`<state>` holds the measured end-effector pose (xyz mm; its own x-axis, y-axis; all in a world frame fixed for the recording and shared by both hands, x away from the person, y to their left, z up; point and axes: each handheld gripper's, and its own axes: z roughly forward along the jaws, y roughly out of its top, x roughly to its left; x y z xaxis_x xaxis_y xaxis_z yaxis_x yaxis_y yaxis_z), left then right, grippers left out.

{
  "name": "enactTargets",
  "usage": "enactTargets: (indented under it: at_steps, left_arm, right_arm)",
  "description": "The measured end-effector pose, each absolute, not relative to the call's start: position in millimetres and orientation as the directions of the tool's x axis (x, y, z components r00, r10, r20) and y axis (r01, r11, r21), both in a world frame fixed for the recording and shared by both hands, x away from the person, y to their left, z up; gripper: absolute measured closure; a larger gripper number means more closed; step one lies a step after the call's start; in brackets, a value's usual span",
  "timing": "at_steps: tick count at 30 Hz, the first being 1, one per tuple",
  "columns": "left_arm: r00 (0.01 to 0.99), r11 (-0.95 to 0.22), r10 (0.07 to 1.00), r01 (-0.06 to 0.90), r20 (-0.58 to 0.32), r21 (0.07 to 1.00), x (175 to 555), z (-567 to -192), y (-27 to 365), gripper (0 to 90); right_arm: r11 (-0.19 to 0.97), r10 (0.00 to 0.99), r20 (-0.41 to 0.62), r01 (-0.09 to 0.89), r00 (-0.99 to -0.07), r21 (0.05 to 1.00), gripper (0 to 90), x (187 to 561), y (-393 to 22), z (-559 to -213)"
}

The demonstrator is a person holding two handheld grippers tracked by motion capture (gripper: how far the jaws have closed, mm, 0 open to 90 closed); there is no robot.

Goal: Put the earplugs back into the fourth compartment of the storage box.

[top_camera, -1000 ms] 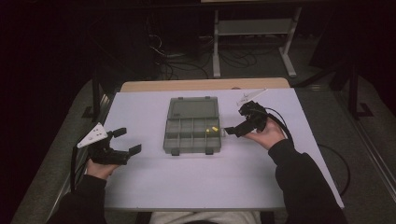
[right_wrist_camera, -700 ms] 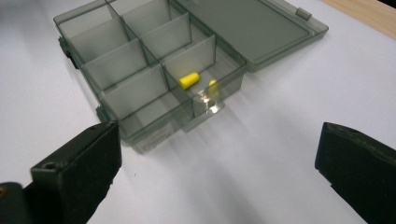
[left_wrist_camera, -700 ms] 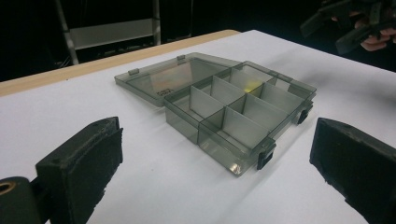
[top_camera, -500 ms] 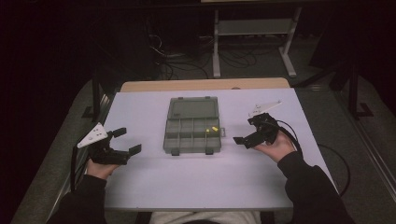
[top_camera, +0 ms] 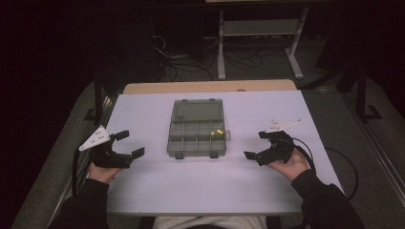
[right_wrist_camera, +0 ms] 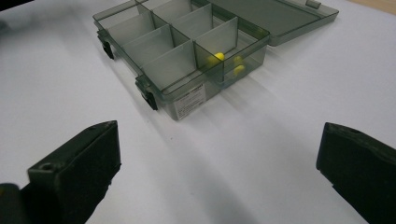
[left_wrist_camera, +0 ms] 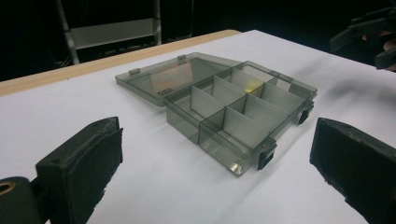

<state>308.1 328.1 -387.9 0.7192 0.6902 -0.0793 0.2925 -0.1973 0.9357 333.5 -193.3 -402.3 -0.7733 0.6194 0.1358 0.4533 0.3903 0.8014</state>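
1. Two grippers flank one organizer box [top_camera: 197,128]; the right gripper [top_camera: 264,147] has drawn back from it, empty, jaws apart, suggesting a drop just made.
2. The left gripper [top_camera: 125,145] rests with jaws apart.
3. One yellow piece [top_camera: 219,131] lies in a right-hand compartment; the lid lies open.

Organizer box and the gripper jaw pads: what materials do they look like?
Organizer box: likely rigid moulded plastic, smoke-grey, translucent and glossy; the dividers and the white table show through its walls, and the open lid reflects light. Its front latches look opaque black.
Pads on the left gripper and right gripper: matte black, slightly rough, possibly rubber or foam; can't confirm.
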Motion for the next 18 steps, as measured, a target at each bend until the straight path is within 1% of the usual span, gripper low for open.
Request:
enactTargets:
  at_steps: [6, 18]
  left_arm:
    - [0.718, -0.196, 0.691, 0.293, -0.08, 0.936, 308, -388, 328, 2.2]
    - [0.719, -0.194, 0.69, 0.296, -0.084, 0.935, 308, -388, 328, 2.2]
  right_arm:
    - [0.355, 0.632, 0.125, 0.429, -0.765, 0.831, 0.0, 320, -205, -405]
    - [0.316, 0.666, 0.11, 0.412, -0.738, 0.854, 0.0, 310, -227, -412]
